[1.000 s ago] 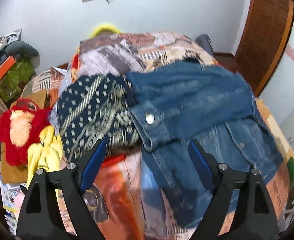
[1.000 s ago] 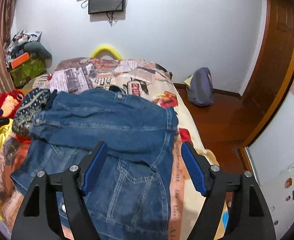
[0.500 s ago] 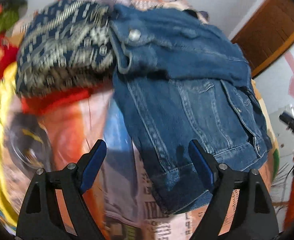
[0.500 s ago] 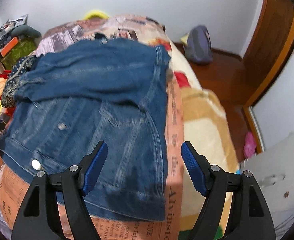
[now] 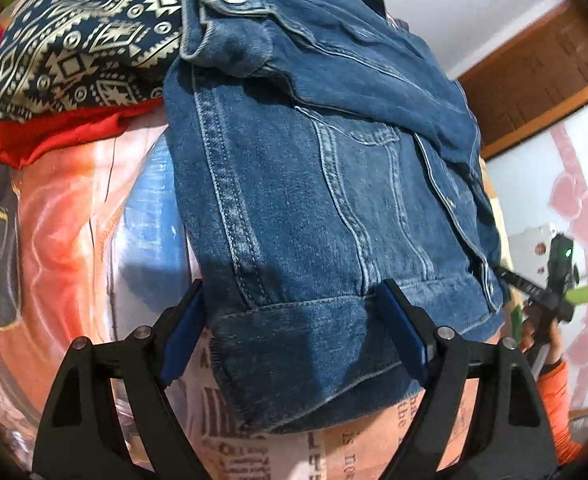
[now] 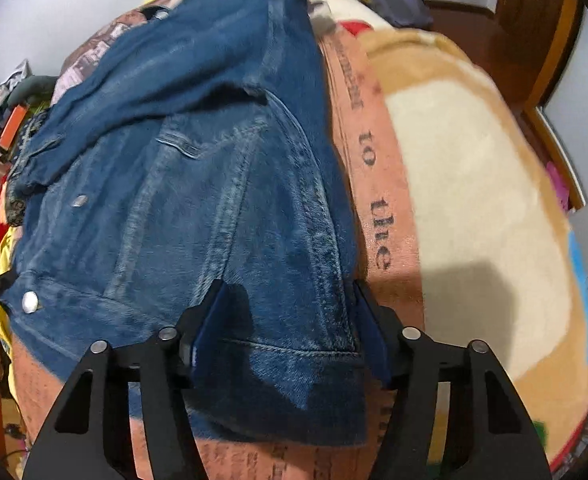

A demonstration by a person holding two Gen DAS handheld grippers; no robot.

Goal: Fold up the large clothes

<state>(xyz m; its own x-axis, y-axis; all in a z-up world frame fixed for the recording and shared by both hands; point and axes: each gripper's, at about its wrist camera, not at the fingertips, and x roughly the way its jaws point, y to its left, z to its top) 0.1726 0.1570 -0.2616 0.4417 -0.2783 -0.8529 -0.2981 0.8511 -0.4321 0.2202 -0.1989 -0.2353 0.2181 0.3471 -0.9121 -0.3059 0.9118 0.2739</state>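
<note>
- Step in hand, by my read: both claws set at the bottom hem of the denim jacket [image 5: 314,184], w/ sleeves already laid across the upper body; looks like the hem grab ahead of the bottom-to-top fold.
- Jacket lies on the bed w/ printed blanket [image 6: 466,184], hem toward the cameras; top-left edge rests against a patterned navy cloth [image 5: 78,40] stacked on a red cloth [image 5: 54,132].
- Left claw [image 5: 294,332]: wide open, blue pads [image 5: 180,340] straddling the hem's left corner. Left pad is just outside the jacket edge, right pad sits over the waistband. No pinch yet.
- Right claw [image 6: 286,328]: narrower gap, jaws either side of the hem's right corner, denim filling the space between. Pads appear to touch fabric, but can't tell if it's truly clamped.
- Next move calls for, prob.: close both on the waistband, catching all layers, then lift evenly & carry the hem up toward the collar. Uneven lift would skew the fold; heavy denim may slip from a shallow bite.
- Other hand's rig [image 5: 554,280] is visible at right edge of left view.
</note>
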